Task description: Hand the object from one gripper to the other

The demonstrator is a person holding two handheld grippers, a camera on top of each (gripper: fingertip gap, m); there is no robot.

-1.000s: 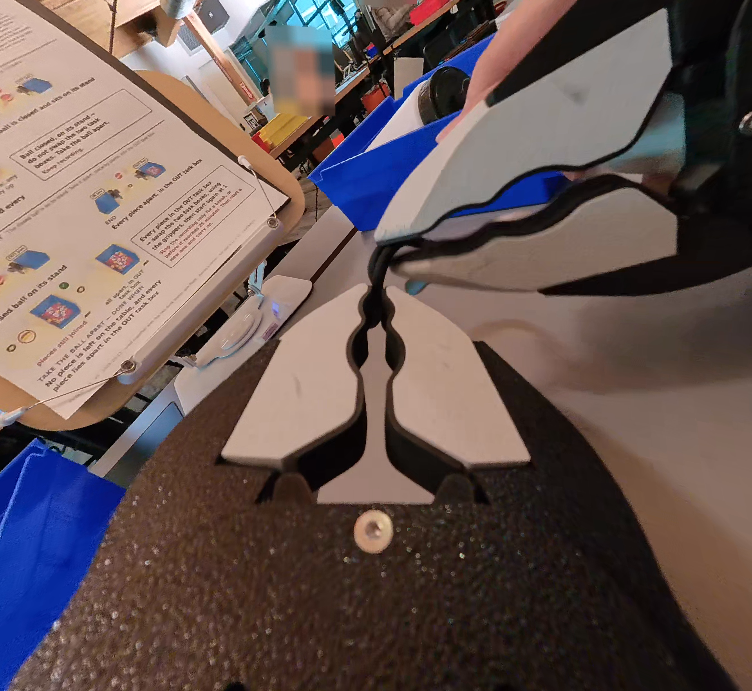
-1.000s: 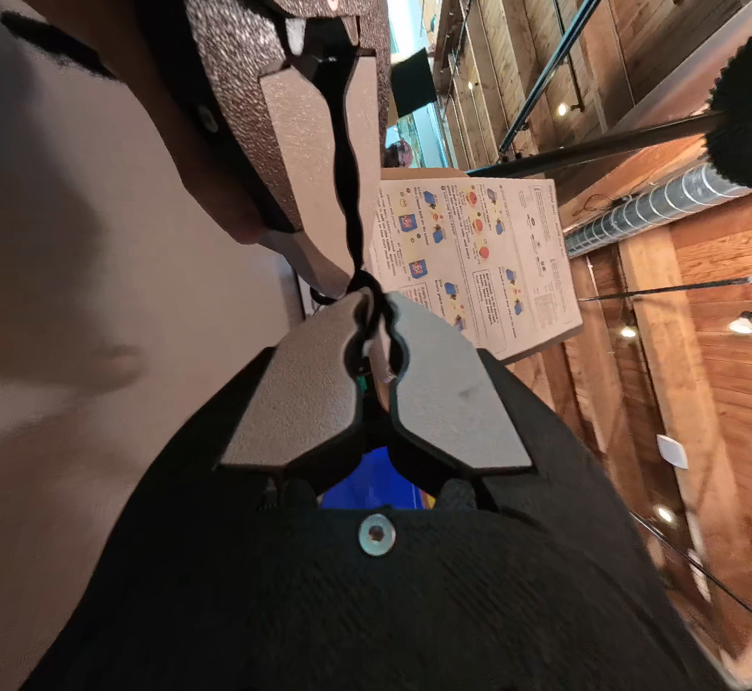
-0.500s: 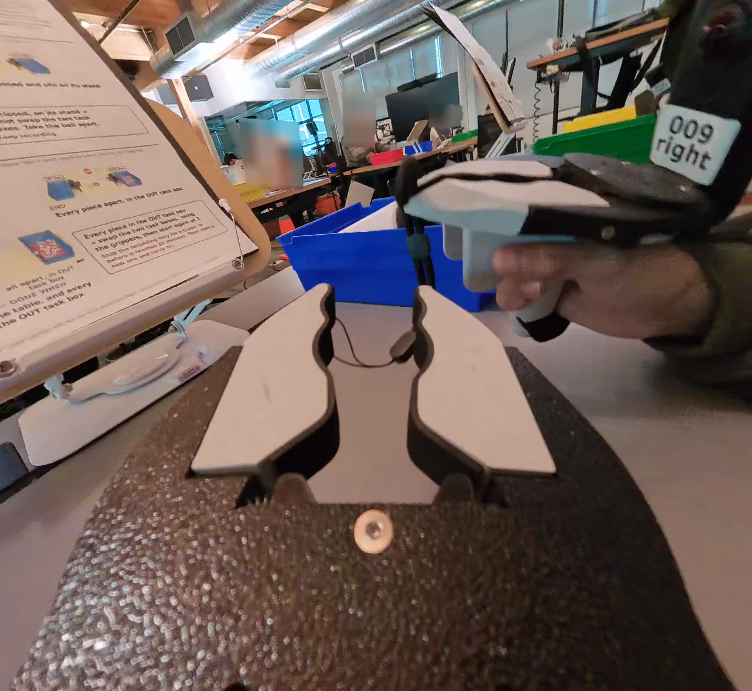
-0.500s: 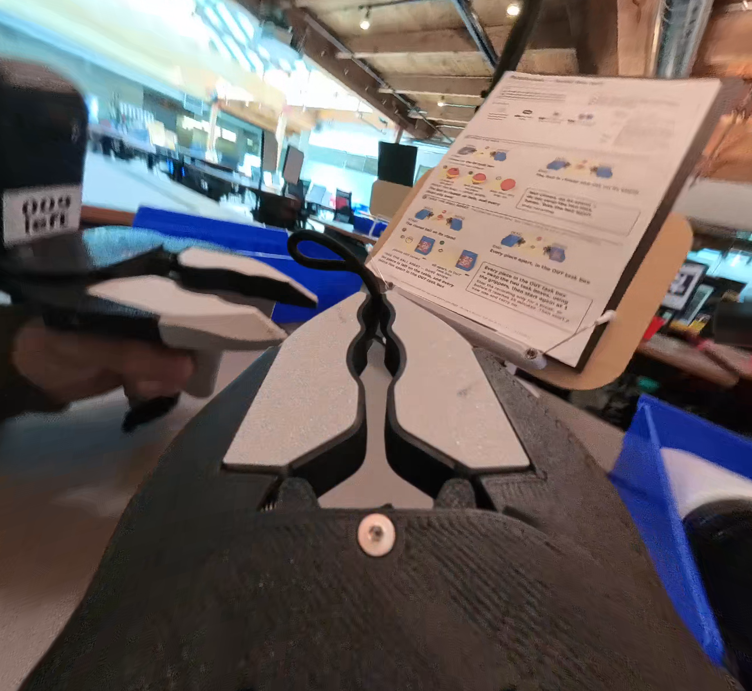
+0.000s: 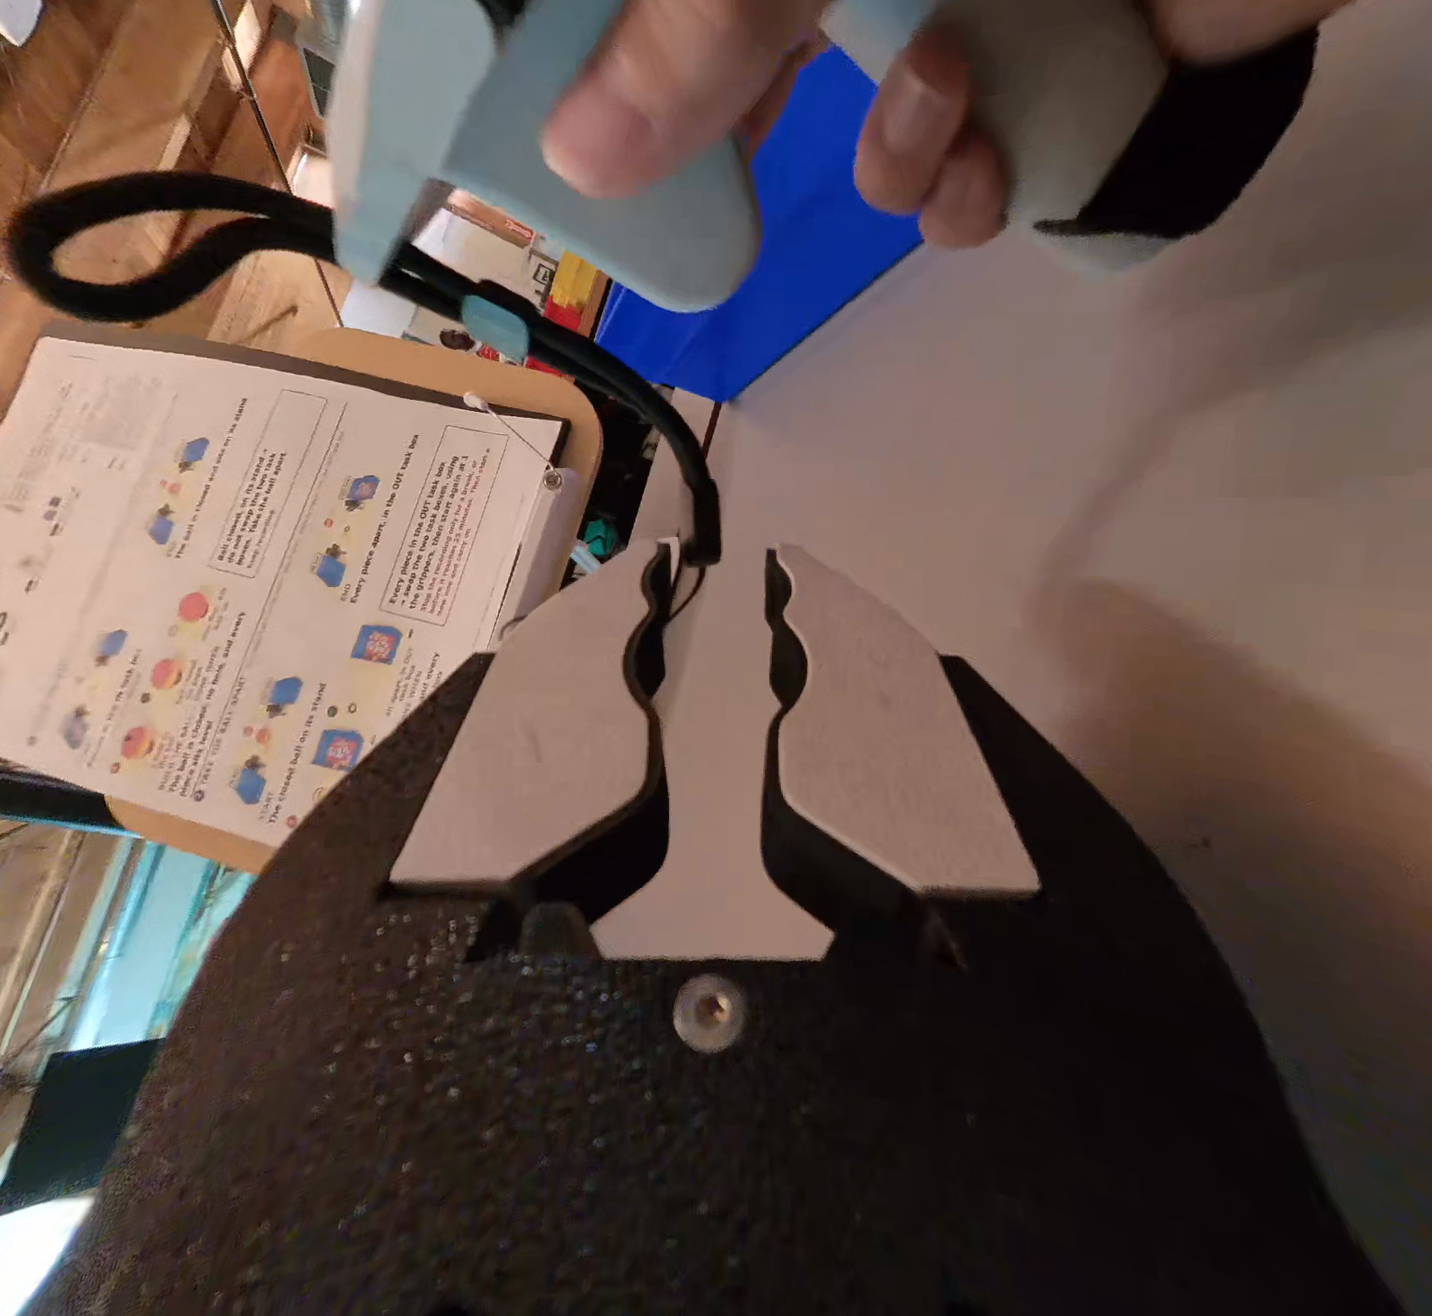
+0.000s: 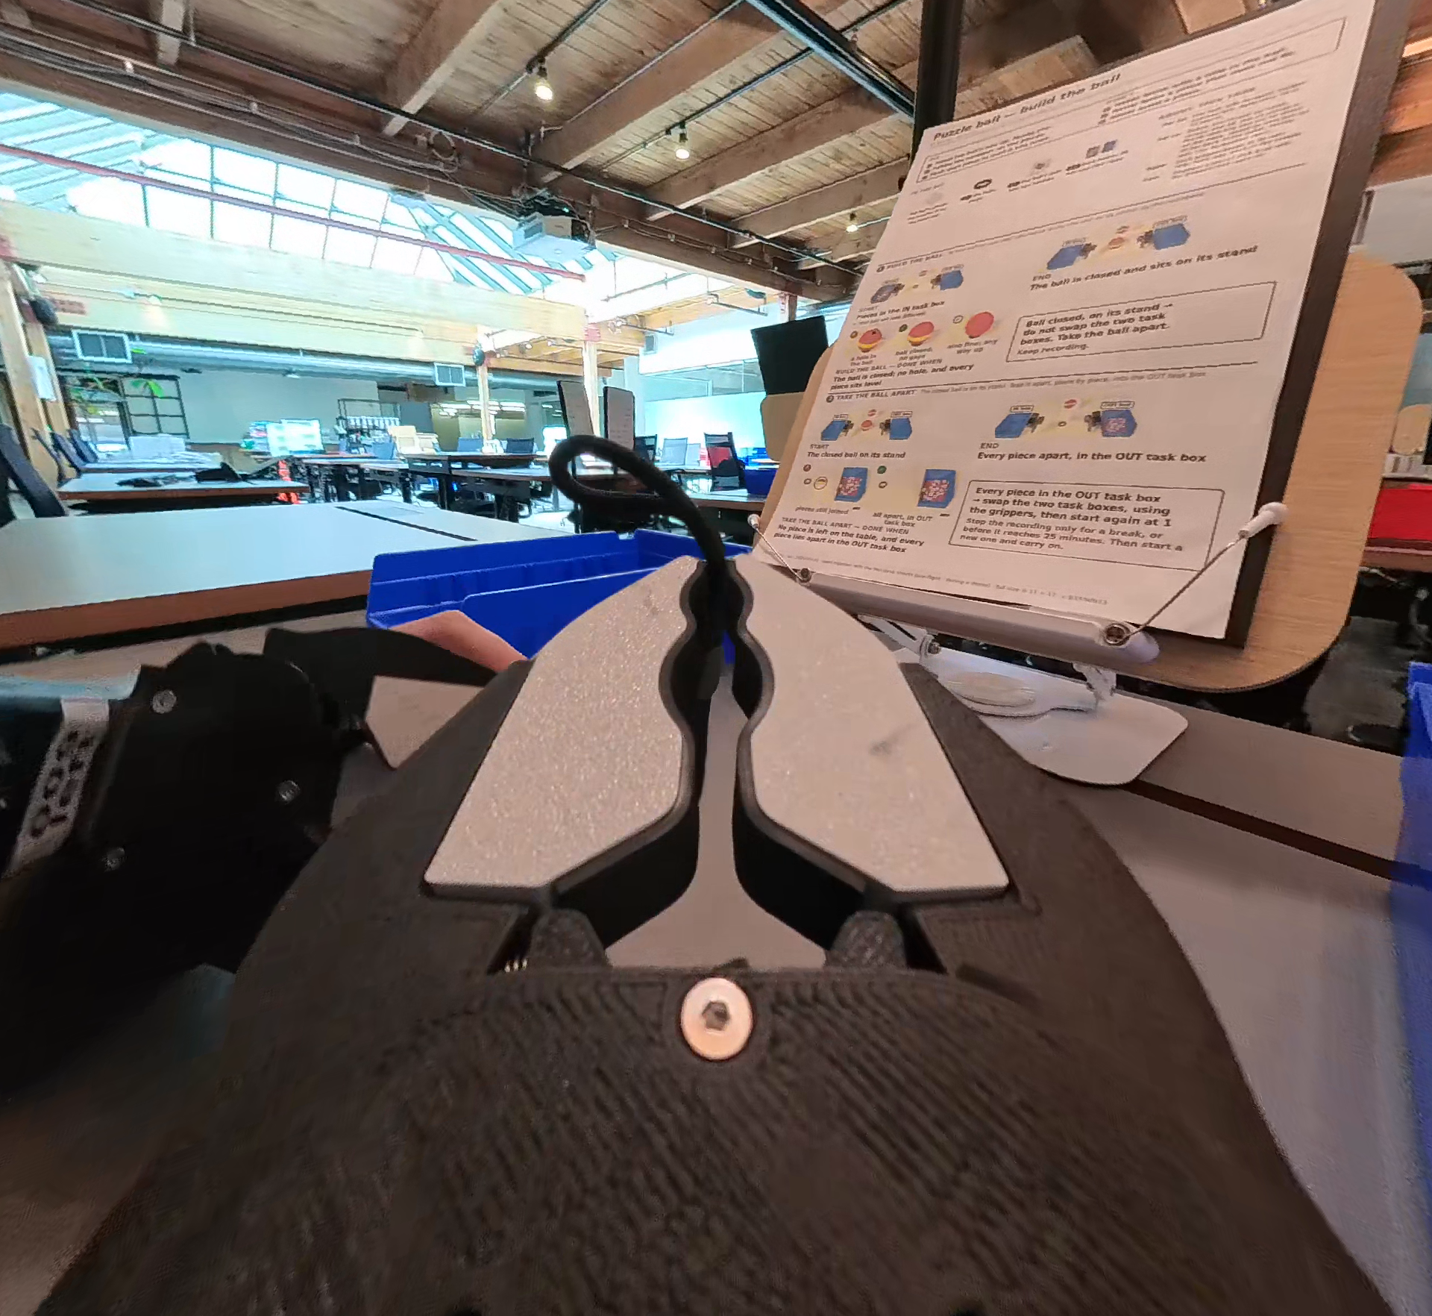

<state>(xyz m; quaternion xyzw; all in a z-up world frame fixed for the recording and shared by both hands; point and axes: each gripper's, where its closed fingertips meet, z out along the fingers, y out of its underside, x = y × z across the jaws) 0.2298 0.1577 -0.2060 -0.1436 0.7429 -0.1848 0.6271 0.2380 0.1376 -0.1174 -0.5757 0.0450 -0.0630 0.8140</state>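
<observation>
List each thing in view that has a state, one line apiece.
left gripper: open, cord end at its fingertips, not clamped.
right gripper: shut on the black cord.
black cord: looped, held by right gripper.
blue bin: open-topped, on the table.
instruction sheet: propped on its stand.

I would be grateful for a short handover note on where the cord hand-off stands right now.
Right gripper: shut on the black cord, loop sticking up past the tips.
Left gripper: open; the cord's lower end hangs at its left fingertip, unclamped.
Done: the cord sits in the right gripper alone.
Left: either nothing, or close the left on the hanging end if it must go back.
</observation>
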